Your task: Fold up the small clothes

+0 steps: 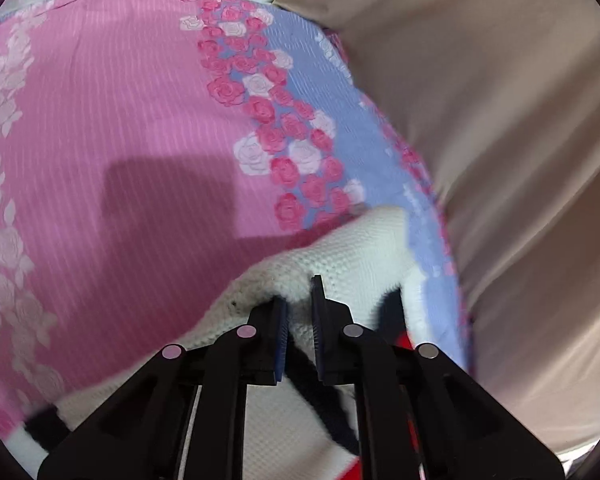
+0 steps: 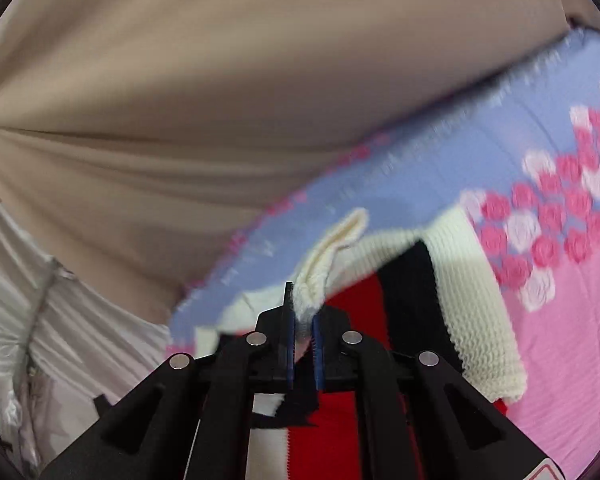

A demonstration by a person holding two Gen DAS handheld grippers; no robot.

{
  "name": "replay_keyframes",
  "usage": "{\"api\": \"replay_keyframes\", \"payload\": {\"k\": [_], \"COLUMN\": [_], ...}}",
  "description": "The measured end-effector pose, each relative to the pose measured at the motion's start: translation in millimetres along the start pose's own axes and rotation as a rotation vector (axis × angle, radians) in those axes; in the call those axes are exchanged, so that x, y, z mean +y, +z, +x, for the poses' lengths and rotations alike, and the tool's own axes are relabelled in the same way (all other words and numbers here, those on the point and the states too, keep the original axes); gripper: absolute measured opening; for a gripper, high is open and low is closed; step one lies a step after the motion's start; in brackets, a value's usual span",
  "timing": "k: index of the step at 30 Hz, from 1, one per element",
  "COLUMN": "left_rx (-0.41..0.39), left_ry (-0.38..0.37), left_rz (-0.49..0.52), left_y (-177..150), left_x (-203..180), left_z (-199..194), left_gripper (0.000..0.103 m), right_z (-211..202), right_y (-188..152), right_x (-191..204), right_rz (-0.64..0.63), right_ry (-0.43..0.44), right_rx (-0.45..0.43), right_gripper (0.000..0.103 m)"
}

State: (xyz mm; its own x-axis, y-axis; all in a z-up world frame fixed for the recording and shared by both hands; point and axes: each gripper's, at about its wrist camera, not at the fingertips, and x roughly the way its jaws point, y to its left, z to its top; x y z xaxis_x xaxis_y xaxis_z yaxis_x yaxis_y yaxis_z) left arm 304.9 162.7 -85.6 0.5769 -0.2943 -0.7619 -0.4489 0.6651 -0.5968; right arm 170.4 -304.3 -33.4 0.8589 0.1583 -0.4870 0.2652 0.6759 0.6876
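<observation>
Left wrist: left gripper point(image 1: 300, 300) angled down, clamping knit sweater point(image 1: 352, 256).

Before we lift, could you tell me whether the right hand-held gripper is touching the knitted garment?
Touching: the right wrist view shows the right hand-held gripper pinching the knitted garment.

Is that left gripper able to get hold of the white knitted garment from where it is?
Yes, it seems so: the left gripper is already shut on a fold of the white knitted garment, with nothing in between.
</observation>
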Motion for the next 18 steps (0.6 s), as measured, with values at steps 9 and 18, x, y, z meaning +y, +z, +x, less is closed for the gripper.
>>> {"api": "replay_keyframes", "payload": {"k": [9, 18], "left_rx": [0.026, 0.025], "left_ry": [0.058, 0.029], "left_rz": [0.034, 0.080], "left_y": [-10, -13], "left_x": [13, 15], "left_z": [21, 22], "left_gripper": [0.010, 0.012], "right_z": [37, 12], "right_y": [-27, -25], "right_x": [-74, 22], "right_rz": [0.051, -0.124], "right_ry": [-0.252, -0.186], "right_rx": [0.194, 0.211], "right_gripper": [0.006, 0.020]}}
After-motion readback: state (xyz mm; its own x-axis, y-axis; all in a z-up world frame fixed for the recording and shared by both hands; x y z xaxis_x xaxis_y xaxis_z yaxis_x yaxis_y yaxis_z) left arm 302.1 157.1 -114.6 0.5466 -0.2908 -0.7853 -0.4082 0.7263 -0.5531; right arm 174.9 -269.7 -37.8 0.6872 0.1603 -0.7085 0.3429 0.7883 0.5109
